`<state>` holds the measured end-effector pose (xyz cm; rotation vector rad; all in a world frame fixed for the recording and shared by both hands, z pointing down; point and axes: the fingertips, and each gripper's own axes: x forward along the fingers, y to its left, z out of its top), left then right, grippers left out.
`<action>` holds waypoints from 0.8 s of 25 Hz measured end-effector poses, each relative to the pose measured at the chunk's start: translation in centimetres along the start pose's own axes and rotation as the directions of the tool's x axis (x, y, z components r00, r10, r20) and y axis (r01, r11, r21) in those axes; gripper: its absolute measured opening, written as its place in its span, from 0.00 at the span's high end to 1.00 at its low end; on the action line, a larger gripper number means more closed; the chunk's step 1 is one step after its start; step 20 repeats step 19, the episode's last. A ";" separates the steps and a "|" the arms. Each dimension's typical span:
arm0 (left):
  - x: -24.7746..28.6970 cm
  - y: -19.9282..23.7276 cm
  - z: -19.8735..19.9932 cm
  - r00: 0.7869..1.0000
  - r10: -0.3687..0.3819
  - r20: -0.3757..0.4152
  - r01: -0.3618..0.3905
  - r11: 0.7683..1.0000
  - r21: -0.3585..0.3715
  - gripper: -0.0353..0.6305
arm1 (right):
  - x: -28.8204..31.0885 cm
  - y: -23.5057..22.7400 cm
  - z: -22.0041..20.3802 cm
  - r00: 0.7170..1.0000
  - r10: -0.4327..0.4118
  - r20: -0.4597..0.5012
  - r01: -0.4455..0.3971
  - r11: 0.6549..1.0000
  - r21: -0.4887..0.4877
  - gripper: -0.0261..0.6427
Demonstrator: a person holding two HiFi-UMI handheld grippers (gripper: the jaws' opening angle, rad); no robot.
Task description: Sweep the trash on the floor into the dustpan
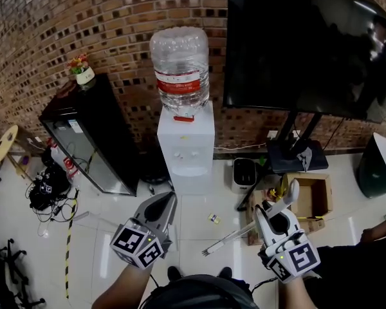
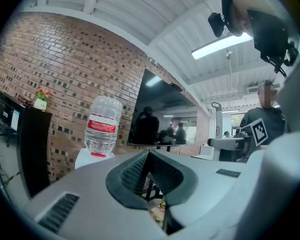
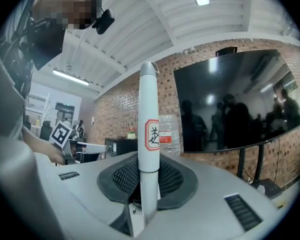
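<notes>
On the floor (image 1: 199, 205) in the head view, one small yellow piece of trash (image 1: 213, 218) lies between the two grippers, in front of the white water dispenser (image 1: 186, 147) with its inverted bottle (image 1: 179, 66). The left gripper (image 1: 159, 206) points toward the dispenser with nothing in it. The right gripper (image 1: 275, 212) clamps the white broom handle (image 1: 244, 227), which slants down and to the left; its lower end (image 1: 207, 250) rests on the floor near the trash, not touching it. A black cabinet (image 1: 93, 134) stands left of the dispenser, a television (image 1: 302, 44) on a stand is at the right, and an open cardboard box (image 1: 311, 195) sits beyond the right gripper. From the left gripper view, the left gripper (image 2: 151, 184) has its jaws brought together at the tips – nothing sits between them – and the bottle (image 2: 102, 126) and television (image 2: 160, 116) lie ahead. From the right gripper view, the right gripper (image 3: 147, 184) has its jaws closed on the broom handle (image 3: 149, 109), which rises upright between the pads and carries a red-bordered label (image 3: 152, 135).
</notes>
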<state>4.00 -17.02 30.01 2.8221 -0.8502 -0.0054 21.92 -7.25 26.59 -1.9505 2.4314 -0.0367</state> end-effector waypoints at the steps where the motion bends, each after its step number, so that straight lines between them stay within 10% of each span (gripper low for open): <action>1: -0.3 0.2 0.1 1.000 0.003 0.002 -0.003 1.000 0.010 0.94 | 0.0 0.2 0.1 1.000 -0.002 0.003 0.002 1.000 0.004 0.84; 20: -1.9 1.5 1.1 1.000 0.017 0.009 -0.017 1.000 0.007 0.94 | 0.0 1.5 1.7 1.000 -0.022 0.014 0.022 1.000 0.004 0.83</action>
